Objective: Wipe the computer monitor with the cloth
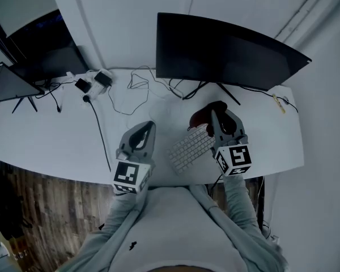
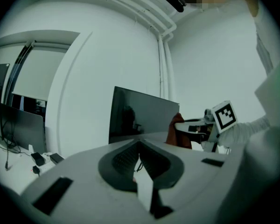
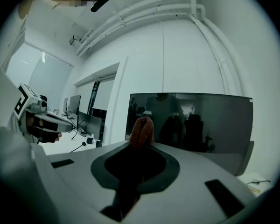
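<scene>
A dark, switched-off computer monitor (image 1: 226, 50) stands at the back of the white desk (image 1: 51, 140). My right gripper (image 1: 215, 117) is shut on a red cloth (image 1: 201, 115), held over the desk just in front of the monitor's stand. In the right gripper view the cloth (image 3: 142, 129) sticks up from the jaw tips of the right gripper (image 3: 140, 146), facing the monitor (image 3: 210, 120). My left gripper (image 1: 151, 124) hovers over the desk left of the keyboard, shut and holding nothing. The left gripper view shows its closed tips (image 2: 140, 146), the monitor (image 2: 140, 115) and the cloth (image 2: 177, 132).
A white keyboard (image 1: 191, 149) lies between the grippers, under the right one. Loose cables (image 1: 133, 92) and chargers (image 1: 93, 84) are scattered at the back left. A second dark screen (image 1: 42, 50) and a tilted tablet (image 1: 8, 84) stand far left. The desk's front edge meets wooden floor (image 1: 39, 208).
</scene>
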`<control>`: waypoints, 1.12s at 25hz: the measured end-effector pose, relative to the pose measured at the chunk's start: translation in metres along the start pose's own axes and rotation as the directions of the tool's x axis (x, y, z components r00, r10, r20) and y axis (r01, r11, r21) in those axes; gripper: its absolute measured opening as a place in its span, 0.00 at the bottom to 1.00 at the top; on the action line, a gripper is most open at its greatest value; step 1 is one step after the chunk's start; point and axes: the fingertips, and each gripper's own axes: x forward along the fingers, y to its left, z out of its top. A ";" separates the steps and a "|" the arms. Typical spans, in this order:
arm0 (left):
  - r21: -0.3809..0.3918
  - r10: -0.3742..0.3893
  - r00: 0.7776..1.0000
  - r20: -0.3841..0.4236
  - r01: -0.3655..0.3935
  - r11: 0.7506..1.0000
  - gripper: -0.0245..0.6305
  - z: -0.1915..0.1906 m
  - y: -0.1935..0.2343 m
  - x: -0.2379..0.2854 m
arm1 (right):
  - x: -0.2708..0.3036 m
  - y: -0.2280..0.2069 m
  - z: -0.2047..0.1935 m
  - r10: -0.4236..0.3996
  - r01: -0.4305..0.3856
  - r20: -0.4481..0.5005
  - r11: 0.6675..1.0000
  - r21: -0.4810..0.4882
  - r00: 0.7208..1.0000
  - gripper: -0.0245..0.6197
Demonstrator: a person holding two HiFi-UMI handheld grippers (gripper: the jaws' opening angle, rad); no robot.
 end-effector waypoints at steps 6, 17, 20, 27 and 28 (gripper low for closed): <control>-0.007 -0.016 0.999 -0.031 0.016 1.000 0.07 -0.012 -0.011 0.009 | -0.029 -0.018 -0.047 -0.070 0.078 -0.096 0.994 0.077 0.993 0.09; -0.024 -0.016 0.998 -0.067 0.015 1.000 0.07 -0.031 -0.021 0.010 | -0.059 -0.027 -0.077 -0.137 0.157 -0.120 0.971 0.183 0.983 0.09; -0.018 -0.017 0.997 -0.078 0.015 1.000 0.07 -0.034 -0.022 0.008 | -0.062 -0.025 -0.079 -0.131 0.152 -0.119 0.970 0.190 0.984 0.09; -0.012 -0.003 0.997 -0.081 0.002 1.000 0.07 -0.036 -0.015 0.002 | -0.062 -0.011 -0.069 -0.066 0.077 -0.072 0.983 0.166 0.995 0.09; -0.010 -0.003 0.997 -0.081 0.002 1.000 0.07 -0.036 -0.015 0.001 | -0.062 -0.008 -0.068 -0.054 0.065 -0.064 0.983 0.175 0.996 0.09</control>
